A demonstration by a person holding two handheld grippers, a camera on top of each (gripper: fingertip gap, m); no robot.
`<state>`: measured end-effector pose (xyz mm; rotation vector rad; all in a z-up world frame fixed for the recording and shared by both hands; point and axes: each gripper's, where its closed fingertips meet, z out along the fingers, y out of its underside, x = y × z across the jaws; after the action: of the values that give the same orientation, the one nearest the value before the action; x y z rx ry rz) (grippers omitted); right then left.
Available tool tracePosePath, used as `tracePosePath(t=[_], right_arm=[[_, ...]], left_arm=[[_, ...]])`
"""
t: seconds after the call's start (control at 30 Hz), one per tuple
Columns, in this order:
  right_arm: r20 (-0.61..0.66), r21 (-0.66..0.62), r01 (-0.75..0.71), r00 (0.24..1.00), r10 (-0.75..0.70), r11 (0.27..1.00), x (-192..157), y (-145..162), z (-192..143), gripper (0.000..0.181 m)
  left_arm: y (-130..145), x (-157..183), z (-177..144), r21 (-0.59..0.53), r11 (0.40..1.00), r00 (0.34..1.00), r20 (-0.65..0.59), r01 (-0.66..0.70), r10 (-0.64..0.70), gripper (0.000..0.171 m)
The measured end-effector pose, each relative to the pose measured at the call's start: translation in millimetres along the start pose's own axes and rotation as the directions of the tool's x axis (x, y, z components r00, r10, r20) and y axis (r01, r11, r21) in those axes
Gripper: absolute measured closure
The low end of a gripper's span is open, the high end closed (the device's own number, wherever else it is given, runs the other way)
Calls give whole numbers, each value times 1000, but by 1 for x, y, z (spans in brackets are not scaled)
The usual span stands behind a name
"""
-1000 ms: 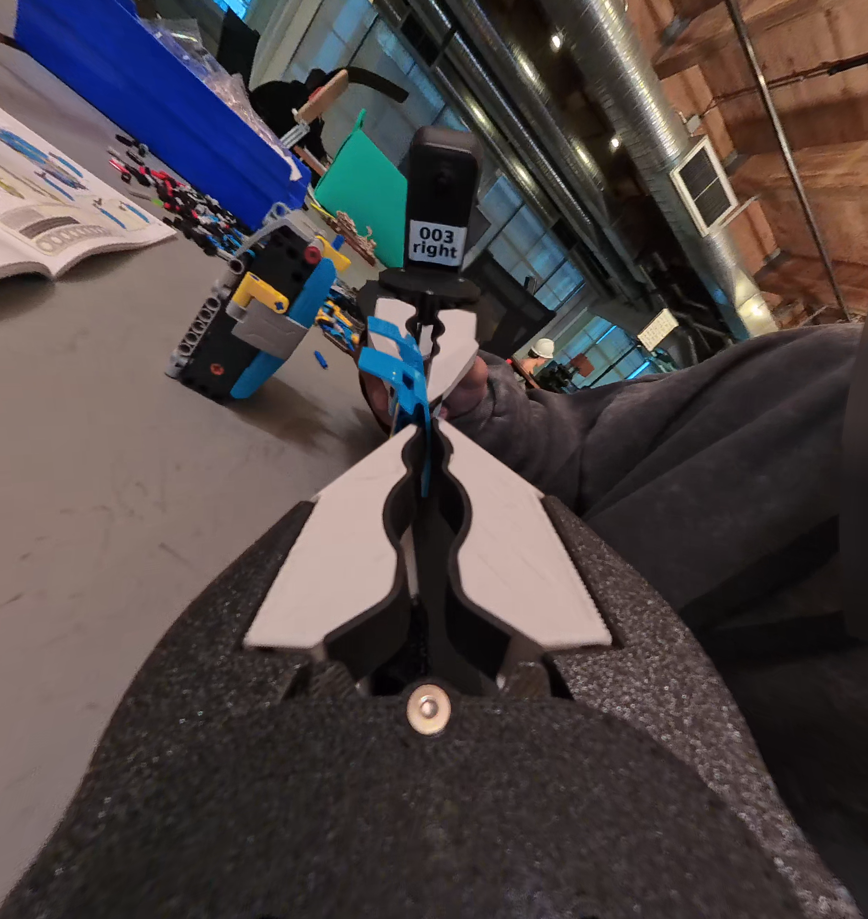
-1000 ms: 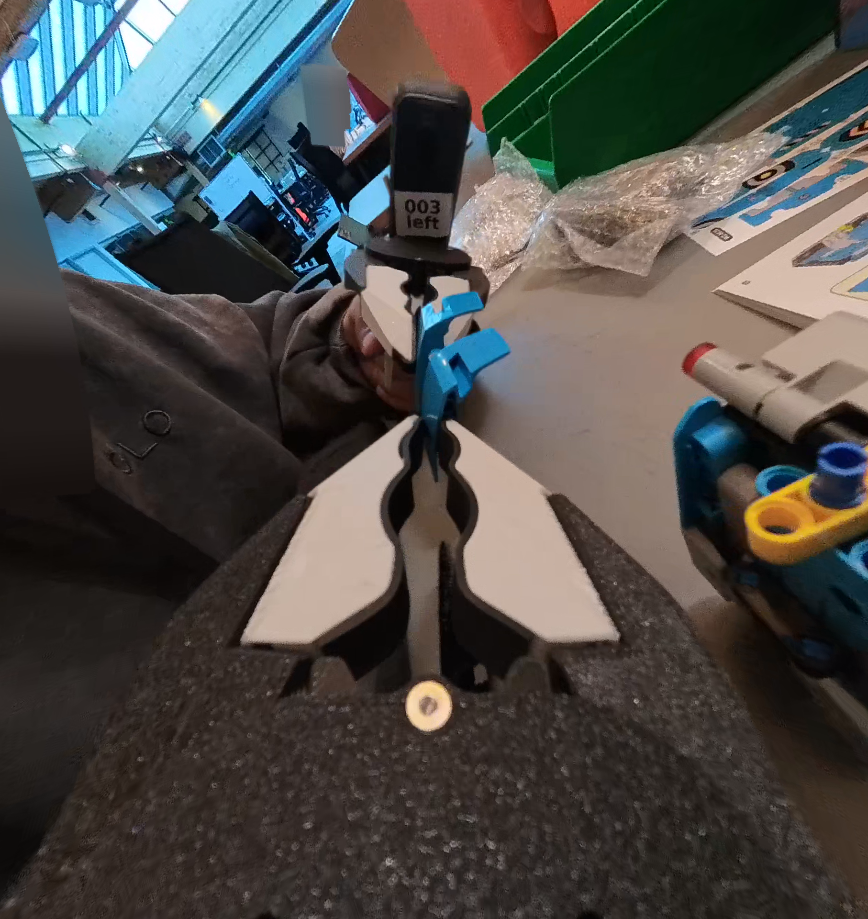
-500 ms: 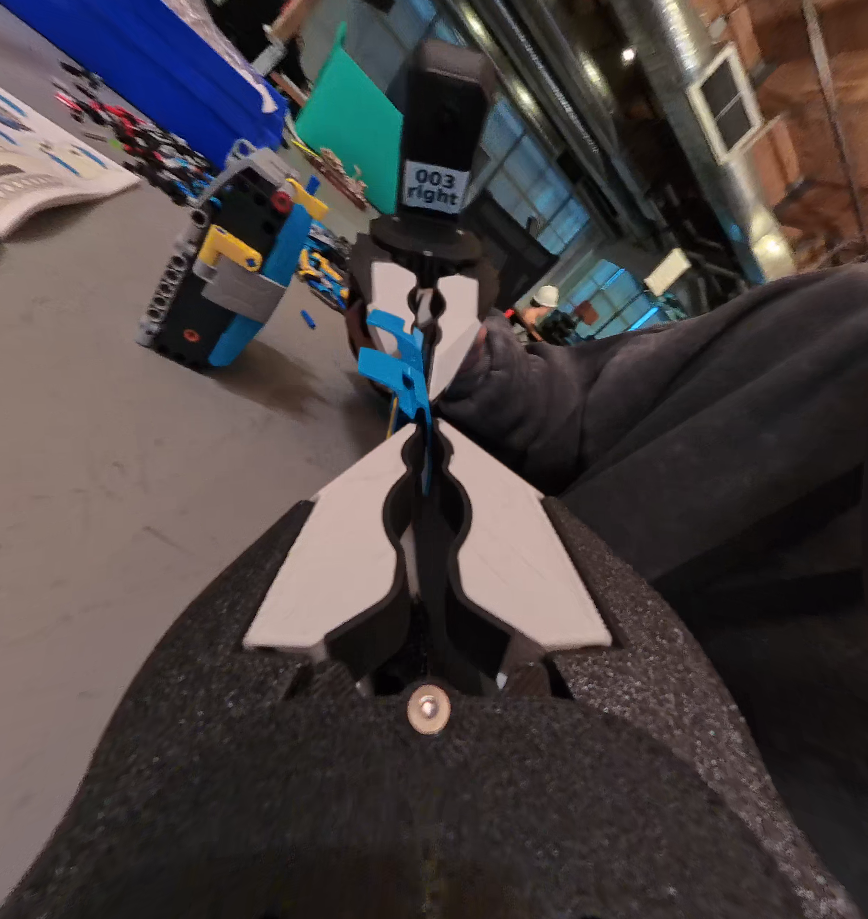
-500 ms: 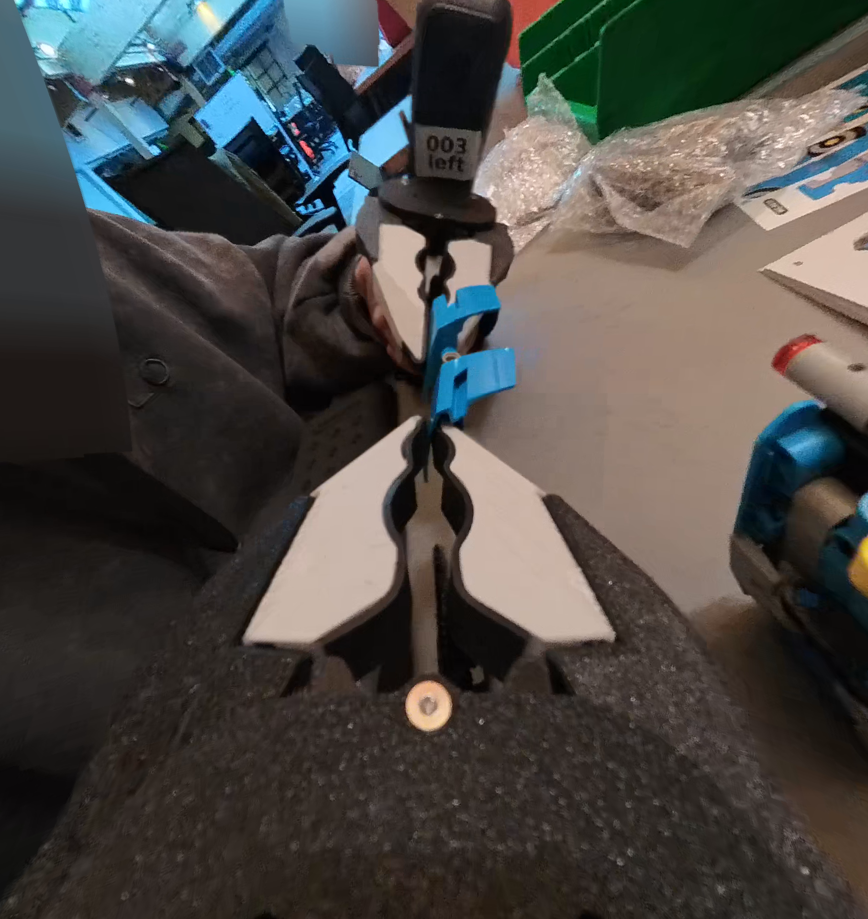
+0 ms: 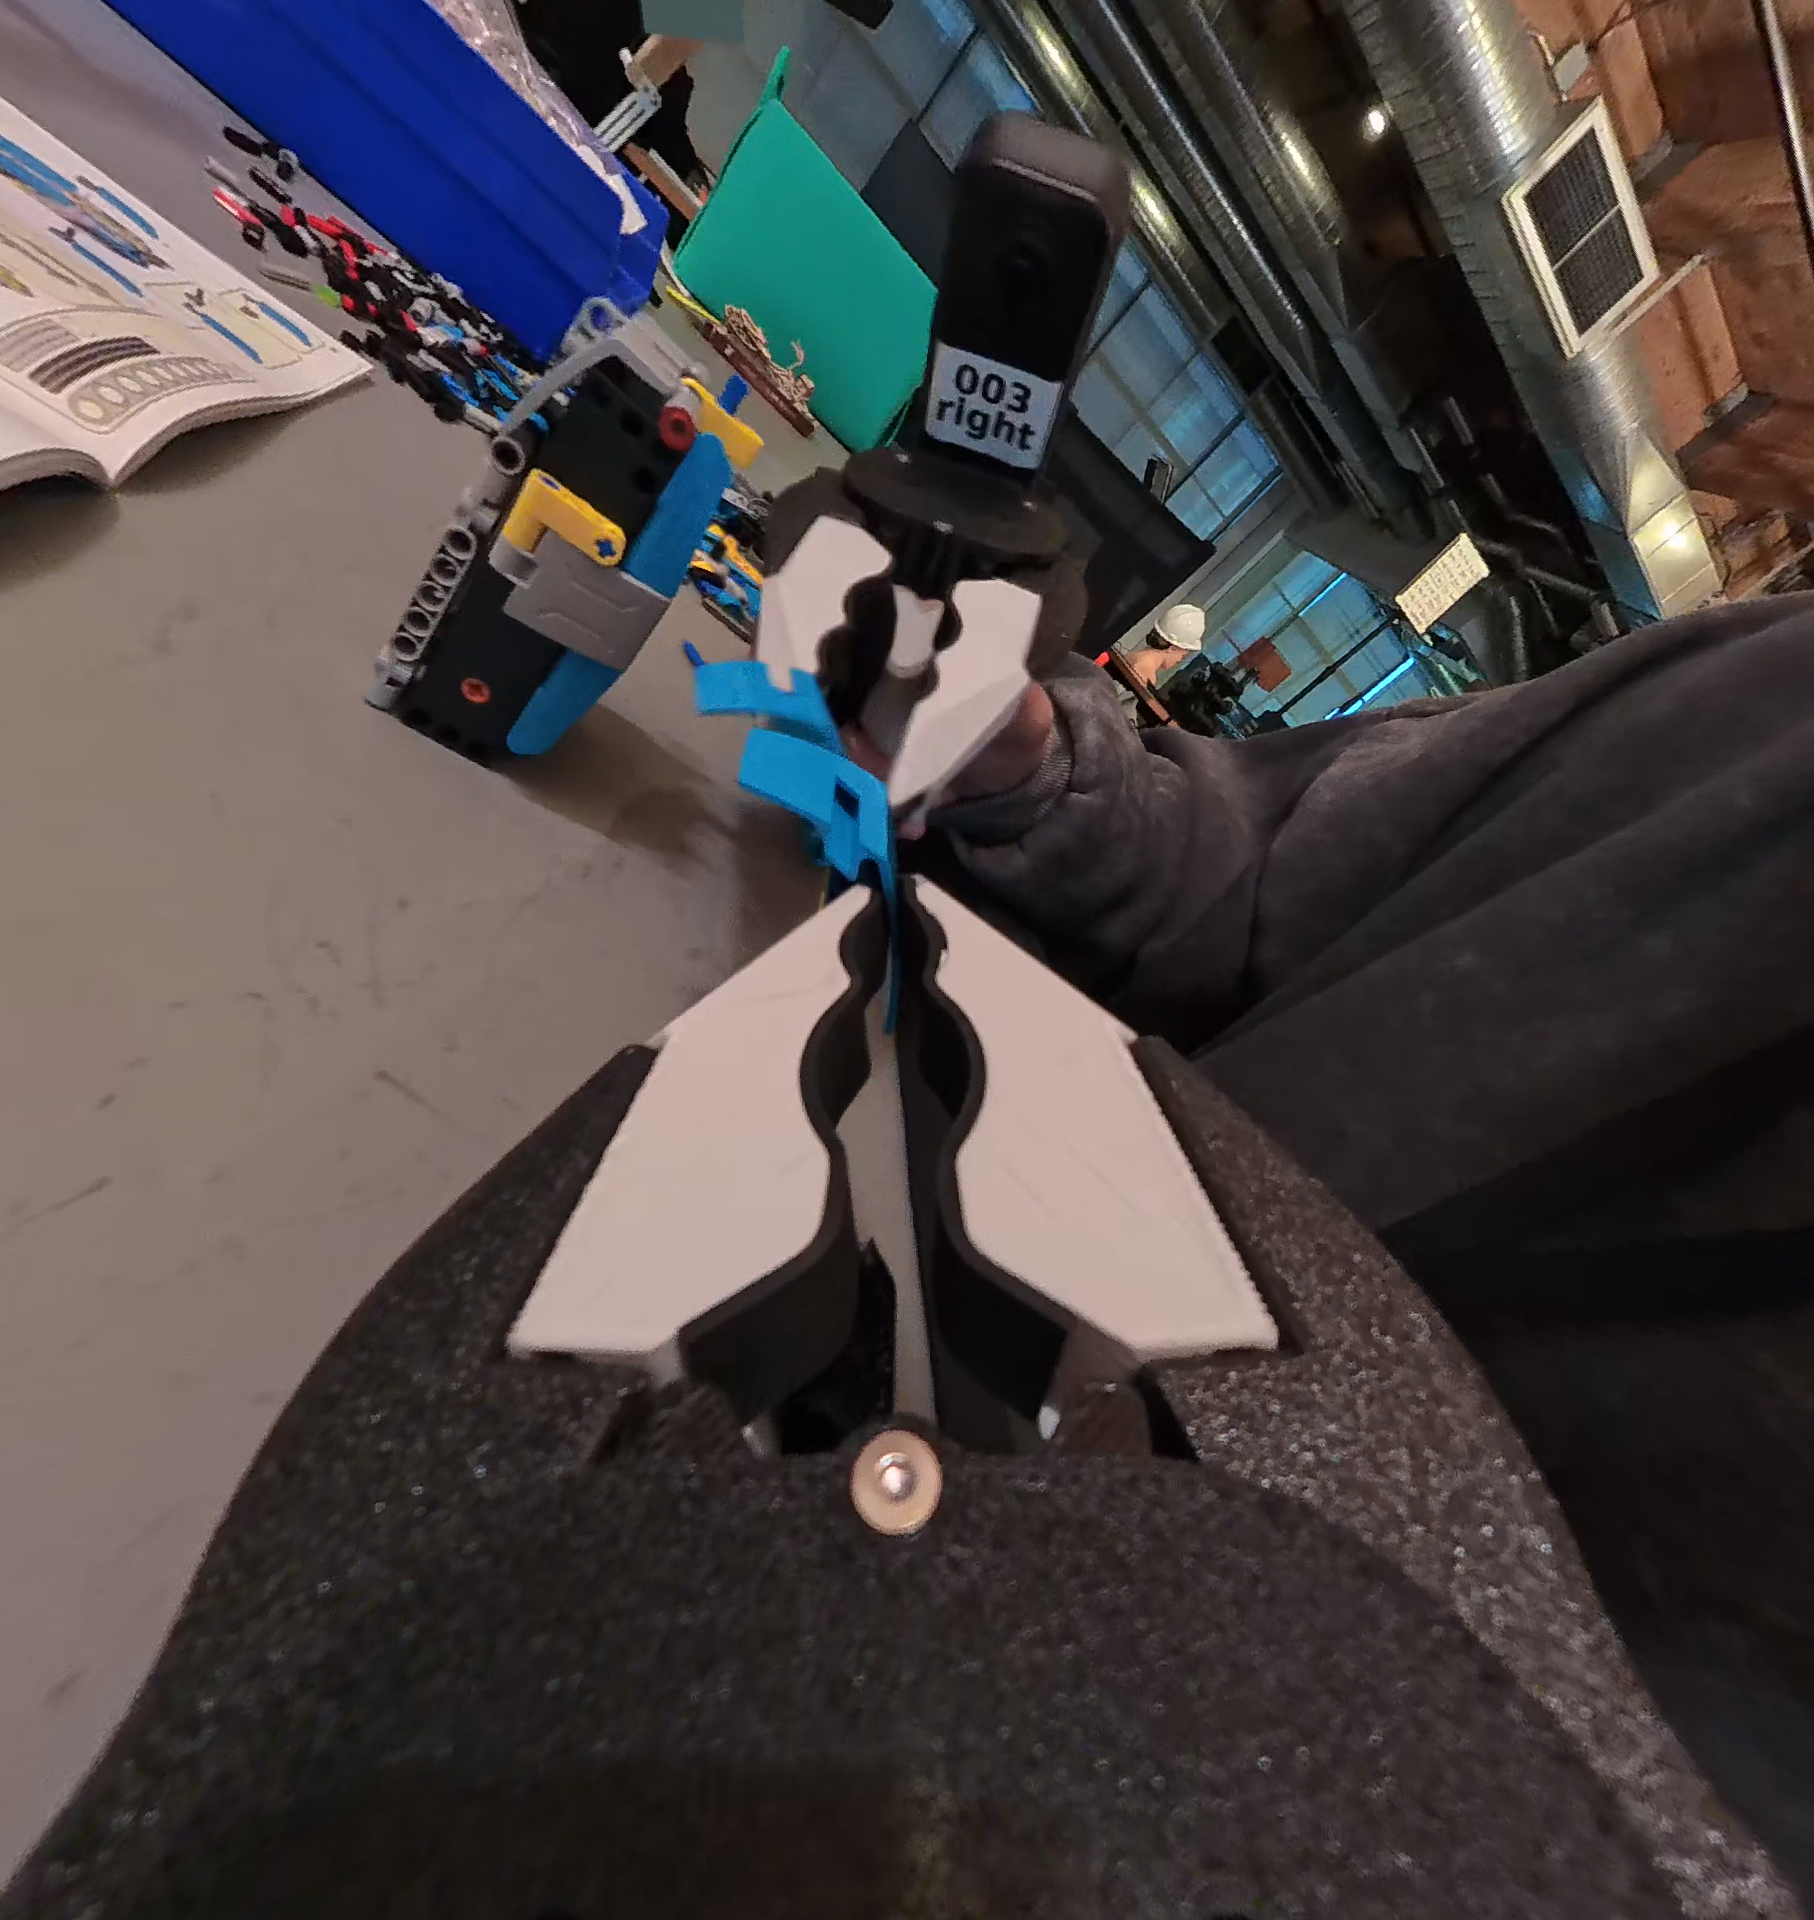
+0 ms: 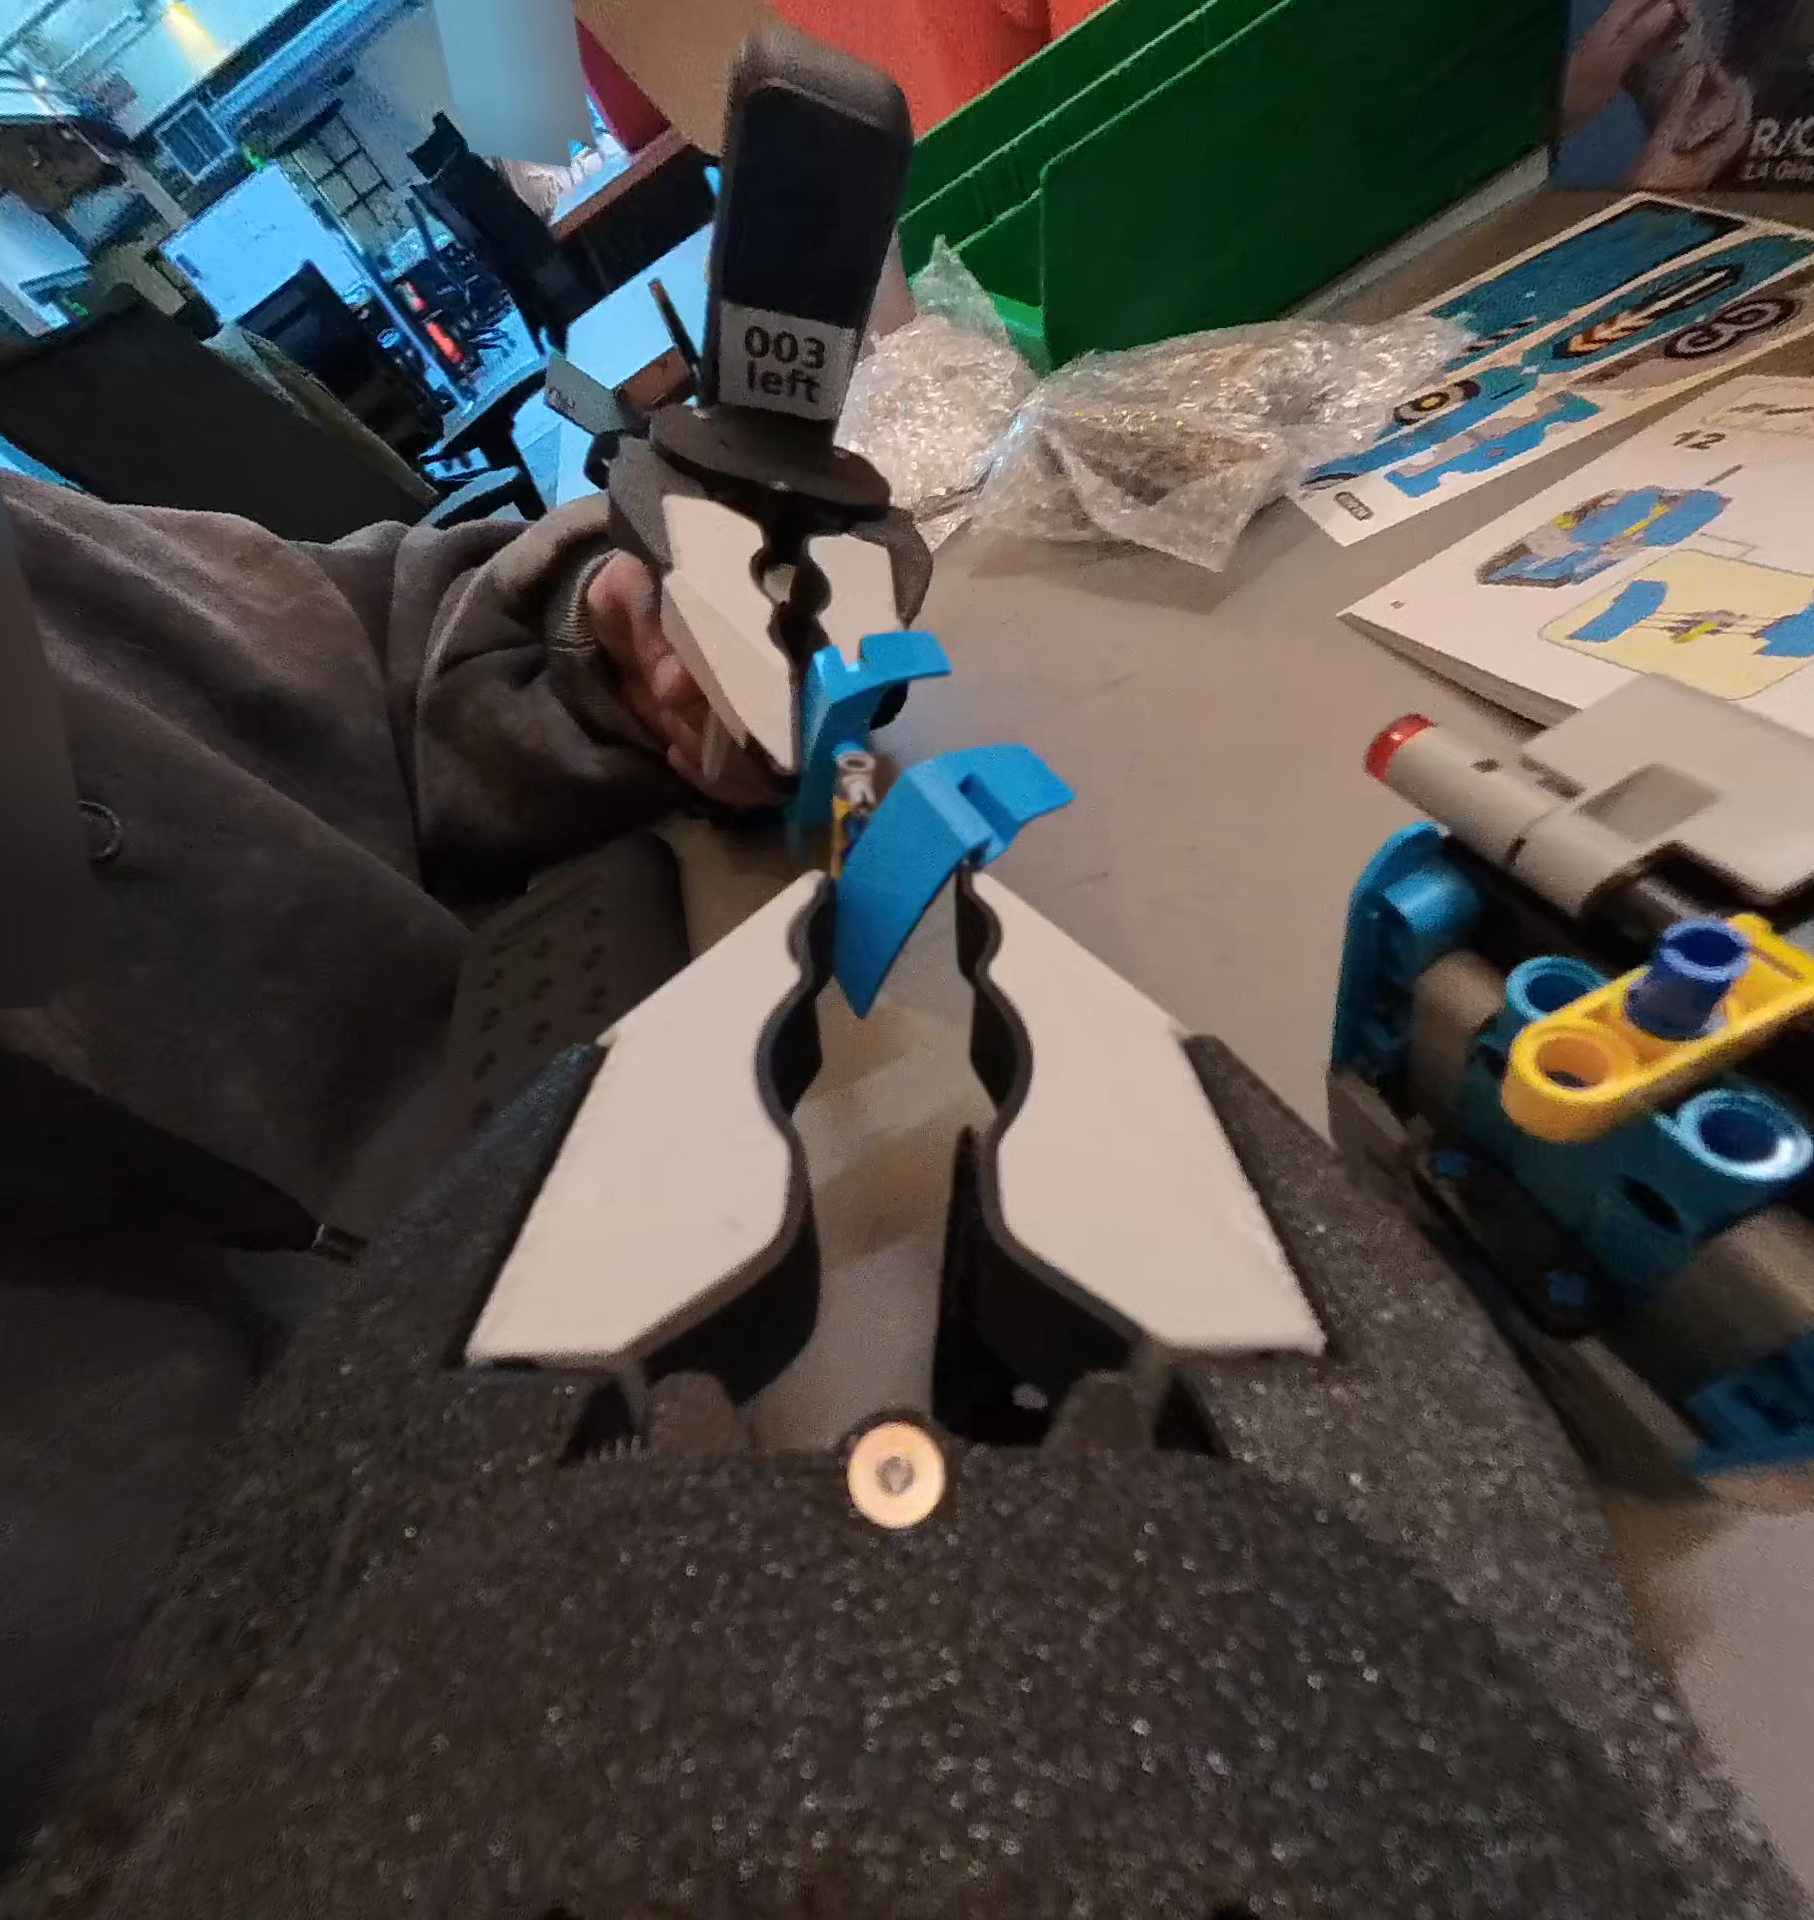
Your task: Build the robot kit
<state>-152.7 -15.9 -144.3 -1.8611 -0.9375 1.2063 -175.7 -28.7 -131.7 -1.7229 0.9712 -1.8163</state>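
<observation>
Facing each other above the grey table (image 5: 207,935), your two grippers meet tip to tip over its near edge
- Left gripper (image 5: 890,914): jaws pressed together on the thin lower edge of a blue curved panel piece (image 5: 820,790), which rises from the tips toward the other tool
- Right gripper (image 6: 892,894): jaws parted by a clear gap in its own view; the lower lobe of the blue piece sits between the tips, nearer the left finger (image 6: 695,1091), and contact with the right finger cannot be told
- Same piece from the right wrist view: two blue winged lobes joined about a small yellow and white pin, the upper lobe against the far gripper's tips
- Your hand (image 6: 654,675) in a dark grey sleeve (image 5: 1298,883) backs each tool
- Partly built model (image 5: 570,582), black, blue, grey and yellow, stands on the table well apart from the tips, to the left in the left wrist view; in the right wrist view it lies close on the right, a yellow beam with a dark blue pin on top
- Open instruction booklet (image 5: 103,343) lies farther left; loose small parts (image 5: 383,291) are scattered before a blue bin (image 5: 415,125)
- Crumpled clear plastic bags (image 6: 1142,436) rest before green bins (image 6: 1246,208), a sticker sheet (image 6: 1609,343) beside them
</observation>
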Motion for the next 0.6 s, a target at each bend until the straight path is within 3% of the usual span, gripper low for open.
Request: tracePosePath(t=[0.13,0.27,0.47,0.6], right_arm=[[21,-28,28,999,-28,999,-5,4,6,180],[38,-42,17,999,-16,999,-8,6,5,181],[-209,-181,41,975,-79,983,18,22,-2,181],[-348,-342,77,915,-202,936,8,34,-15,162]], left_arm=[[5,1,4,-26,999,1000,10,-26,26,171],[1,-2,1,-1,1000,1000,14,-2,2,171],[-16,-27,-18,57,998,991,126,25,-32,171],[-16,-30,-19,56,998,990,134,27,-35,171]])
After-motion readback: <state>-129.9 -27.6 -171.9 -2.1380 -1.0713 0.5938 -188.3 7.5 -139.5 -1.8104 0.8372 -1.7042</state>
